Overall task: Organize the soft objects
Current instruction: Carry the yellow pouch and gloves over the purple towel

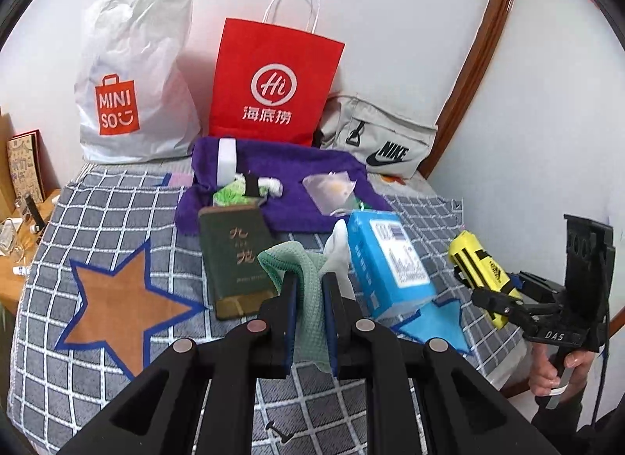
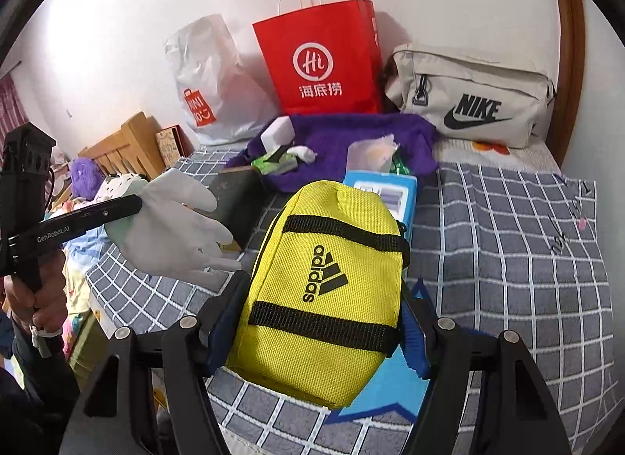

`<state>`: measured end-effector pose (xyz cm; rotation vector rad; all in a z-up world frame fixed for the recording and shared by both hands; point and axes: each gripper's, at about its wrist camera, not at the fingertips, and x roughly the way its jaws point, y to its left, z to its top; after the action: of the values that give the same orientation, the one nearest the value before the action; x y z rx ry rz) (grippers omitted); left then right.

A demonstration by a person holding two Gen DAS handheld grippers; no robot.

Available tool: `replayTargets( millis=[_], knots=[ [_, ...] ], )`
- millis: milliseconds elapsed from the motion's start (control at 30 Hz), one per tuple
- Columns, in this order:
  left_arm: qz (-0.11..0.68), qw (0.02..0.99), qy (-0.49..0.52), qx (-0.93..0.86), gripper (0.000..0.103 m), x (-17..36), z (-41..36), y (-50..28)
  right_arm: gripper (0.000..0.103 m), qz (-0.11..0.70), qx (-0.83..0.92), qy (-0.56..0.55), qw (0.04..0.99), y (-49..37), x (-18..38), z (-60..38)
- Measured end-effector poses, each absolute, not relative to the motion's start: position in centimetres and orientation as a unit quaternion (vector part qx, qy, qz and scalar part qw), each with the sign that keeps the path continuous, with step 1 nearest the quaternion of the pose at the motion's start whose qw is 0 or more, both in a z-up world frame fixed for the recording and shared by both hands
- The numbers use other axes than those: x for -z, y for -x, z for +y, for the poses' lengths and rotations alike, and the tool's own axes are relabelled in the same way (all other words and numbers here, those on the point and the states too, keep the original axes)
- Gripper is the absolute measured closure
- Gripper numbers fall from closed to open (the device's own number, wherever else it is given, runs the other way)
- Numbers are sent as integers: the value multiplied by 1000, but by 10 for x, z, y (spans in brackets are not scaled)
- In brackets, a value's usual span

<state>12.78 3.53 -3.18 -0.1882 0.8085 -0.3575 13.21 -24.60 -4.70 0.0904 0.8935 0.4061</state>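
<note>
**Both hands loaded above the bed, a glove in one and a pouch in the other**

Two pickups in hand at once here; the left gripper (image 1: 308, 298) has its jaws pressed tight on the green knit cuff of a glove (image 1: 300, 271), and the right wrist view shows the pale fingers of that glove (image 2: 175, 228) fanning out free beyond the jaws; the right gripper (image 2: 320, 322) stands wide but not empty, pads clamped on either side of the yellow pouch (image 2: 324, 291), which hangs clear above the checked bedspread (image 2: 508, 251).

Take the red paper bag (image 1: 273, 79) as the marker; it stands upright against the wall with its mouth open; the white plastic bag (image 1: 133, 87) is just to its left, the grey Nike bag (image 1: 383, 138) just to its right, and the purple towel (image 1: 304, 181) lies right in front of it, strewn with small bits; the green book (image 1: 234, 259) and blue box (image 1: 386, 259) lie nearer still.

My read is that this is the carry step, with both items lifted and neither yet placed; which bag they are meant for I cannot tell; the next move calls for taking each over an open mouth before letting go, and the limp glove may snag on a rim.
</note>
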Motion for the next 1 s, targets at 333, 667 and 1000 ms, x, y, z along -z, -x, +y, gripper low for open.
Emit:
replayTargets(
  millis=[333,667,1000],
  knots=[
    [380,904,96,172,90,19,34,-161,34,417,-190,-45,888,-166,31,-245],
    [382,903,101,169,90,12,33,-192,34,410,-181,-43,893,-203,23,-245],
    [387,901,109,164,90,14,33,-227,34,410,-178,-49,893,-254,28,-245]
  ],
)
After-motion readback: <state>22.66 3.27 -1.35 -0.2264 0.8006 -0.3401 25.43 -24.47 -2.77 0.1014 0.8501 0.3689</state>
